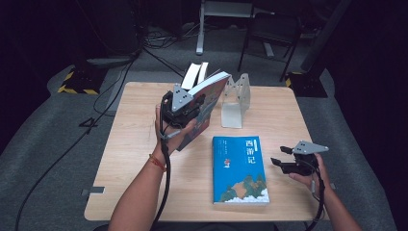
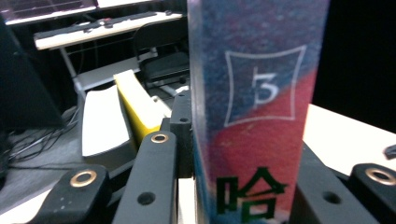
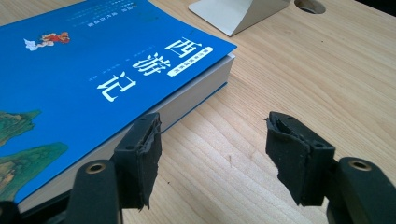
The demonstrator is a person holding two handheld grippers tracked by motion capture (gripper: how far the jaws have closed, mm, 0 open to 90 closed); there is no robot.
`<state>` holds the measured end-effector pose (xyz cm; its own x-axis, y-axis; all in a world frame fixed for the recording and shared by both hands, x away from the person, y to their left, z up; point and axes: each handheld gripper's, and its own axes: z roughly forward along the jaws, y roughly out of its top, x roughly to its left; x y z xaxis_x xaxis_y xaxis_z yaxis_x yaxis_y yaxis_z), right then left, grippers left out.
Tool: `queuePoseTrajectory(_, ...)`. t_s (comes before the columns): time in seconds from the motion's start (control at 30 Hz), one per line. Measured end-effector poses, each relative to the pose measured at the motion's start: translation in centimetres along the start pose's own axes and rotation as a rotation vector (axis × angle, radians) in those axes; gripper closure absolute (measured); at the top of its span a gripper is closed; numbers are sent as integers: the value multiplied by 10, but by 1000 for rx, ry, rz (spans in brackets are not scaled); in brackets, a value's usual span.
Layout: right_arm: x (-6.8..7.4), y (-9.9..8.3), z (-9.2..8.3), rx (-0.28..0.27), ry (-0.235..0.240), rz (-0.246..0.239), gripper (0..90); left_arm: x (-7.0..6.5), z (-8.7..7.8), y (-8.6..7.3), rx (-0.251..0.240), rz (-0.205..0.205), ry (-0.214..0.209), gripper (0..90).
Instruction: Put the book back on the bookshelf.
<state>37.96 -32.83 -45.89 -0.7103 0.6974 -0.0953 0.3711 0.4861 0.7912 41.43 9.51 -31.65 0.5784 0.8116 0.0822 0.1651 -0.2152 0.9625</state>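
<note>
Pinching a red-and-blue book by its spine, the left gripper is held raised just beside the metal bookend; nearer than the bookend, a blue book lies flat, with the right gripper spread empty at its edge

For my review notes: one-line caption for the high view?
Left gripper holds a book upright near a metal bookend; right gripper waits open beside a blue book.
</note>
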Motion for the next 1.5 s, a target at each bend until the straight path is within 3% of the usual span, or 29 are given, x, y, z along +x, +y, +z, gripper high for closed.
queuePoseTrajectory(0.17, 1, -1, 2, 9, 1, -3, 368, 9, 3, -3, -1, -54, 42, 732)
queuePoseTrajectory(0.43, 1, -2, 3, 14, -3, -6, 368, 1, 16, 0, 10, -55, 60, 732)
queuePoseTrajectory(0.63, 2, -2, 4, 24, -1, -16, 368, -7, 33, 1, 29, -61, 87, 732)
queuePoseTrajectory(0.73, 1, -2, 5, 24, 1, -14, 368, -10, 44, 2, 33, -86, 105, 732)
queuePoseTrajectory(0.83, 1, -3, 5, 24, 2, -12, 370, -15, 54, 2, 11, -102, 126, 732)
queuePoseTrajectory(0.9, 1, -3, 4, 25, 4, -13, 371, -20, 60, 3, 20, -84, 138, 732)
queuePoseTrajectory(1.17, 0, -2, 3, 28, 6, -15, 369, -26, 90, -2, 8, -119, 130, 731)
queuePoseTrajectory(1.27, 0, -3, 4, 25, 18, -11, 370, -26, 91, -3, 8, -111, 169, 730)
queuePoseTrajectory(1.33, 1, -3, 5, 31, 18, -16, 370, -21, 87, -4, -4, -140, 179, 731)
queuePoseTrajectory(1.4, 2, -3, 5, 28, 27, -23, 371, -16, 83, -5, -13, -130, 201, 731)
queuePoseTrajectory(1.5, 4, -3, 6, 31, 29, -27, 371, -11, 86, -5, -26, -153, 193, 730)
